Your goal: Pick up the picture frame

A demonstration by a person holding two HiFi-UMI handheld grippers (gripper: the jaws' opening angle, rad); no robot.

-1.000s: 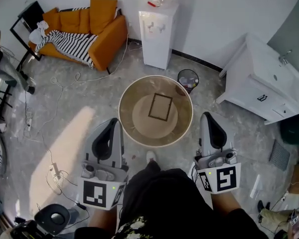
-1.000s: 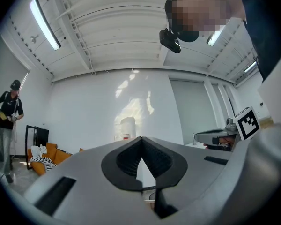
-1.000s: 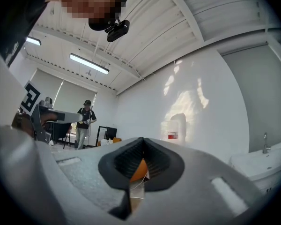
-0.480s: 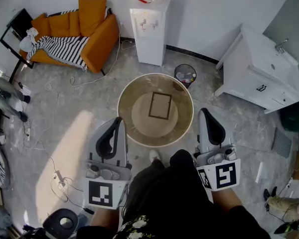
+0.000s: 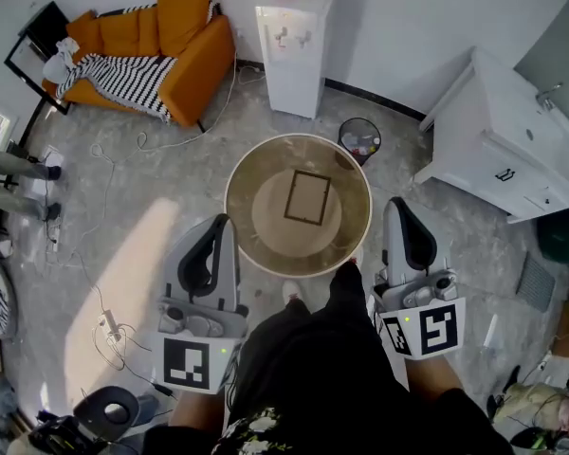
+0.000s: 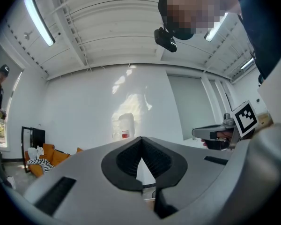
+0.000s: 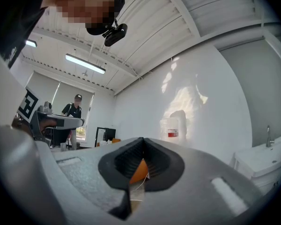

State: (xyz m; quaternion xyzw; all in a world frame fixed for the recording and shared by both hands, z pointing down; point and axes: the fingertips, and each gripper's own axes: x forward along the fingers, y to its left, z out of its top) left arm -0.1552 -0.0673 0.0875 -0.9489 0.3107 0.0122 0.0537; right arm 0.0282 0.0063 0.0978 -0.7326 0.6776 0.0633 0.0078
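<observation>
Two claws, both empty with jaws pressed together, flank the round surface [image 5: 256, 173]. The left claw [image 5: 220, 224] is just beside the rim between 8 and 9 o'clock, the right claw [image 5: 396, 207] between 3 and 4 o'clock. The picture frame [image 5: 307, 197] lies flat at the centre, clear of the rim all round. A waste bin [image 5: 358, 143] stands near the rim at 1 o'clock. Bare floor [image 5: 142, 226] lies open from 9 to 10 o'clock.

legible text: none | water dispenser [image 5: 294, 55]: red label [image 7: 172, 134], print too small
</observation>
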